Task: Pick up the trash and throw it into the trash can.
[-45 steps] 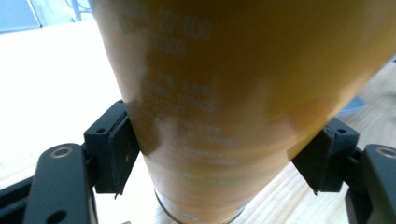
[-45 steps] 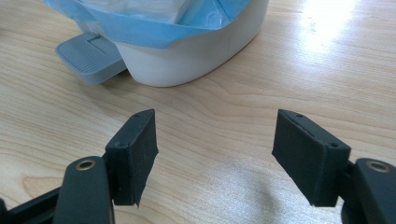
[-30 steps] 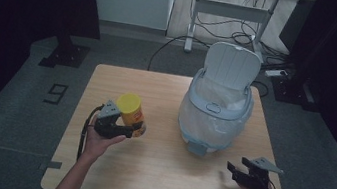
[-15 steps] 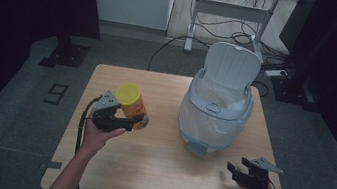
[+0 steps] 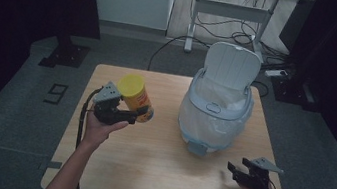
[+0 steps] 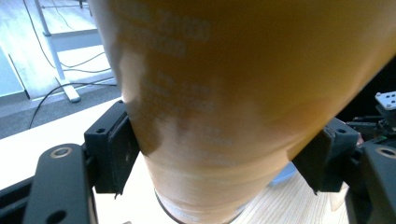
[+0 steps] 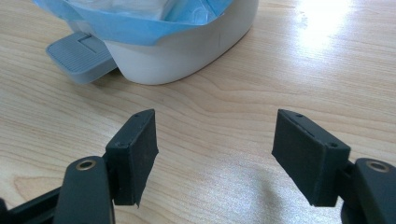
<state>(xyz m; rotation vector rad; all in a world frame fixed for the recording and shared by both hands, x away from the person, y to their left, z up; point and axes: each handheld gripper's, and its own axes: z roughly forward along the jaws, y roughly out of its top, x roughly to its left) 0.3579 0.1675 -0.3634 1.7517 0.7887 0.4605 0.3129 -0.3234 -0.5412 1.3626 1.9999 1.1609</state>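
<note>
We have the yellow-lidded can [image 5: 136,98] clamped in the left gripper [image 5: 128,115], held tilted above the counter [image 5: 156,163] — pickup done, drop into the open pedal bin [image 5: 216,106] left, we'd judge. Right gripper [image 5: 238,171] rests spread and empty. Its view shows the bin's pedal [image 7: 80,56] — left gripper view shows pads pressing the can's wall.

table [image 5: 156,163]: pale wood, smooth | bin [image 5: 213,116]: plastic | can [image 5: 138,99]: glossy
</note>
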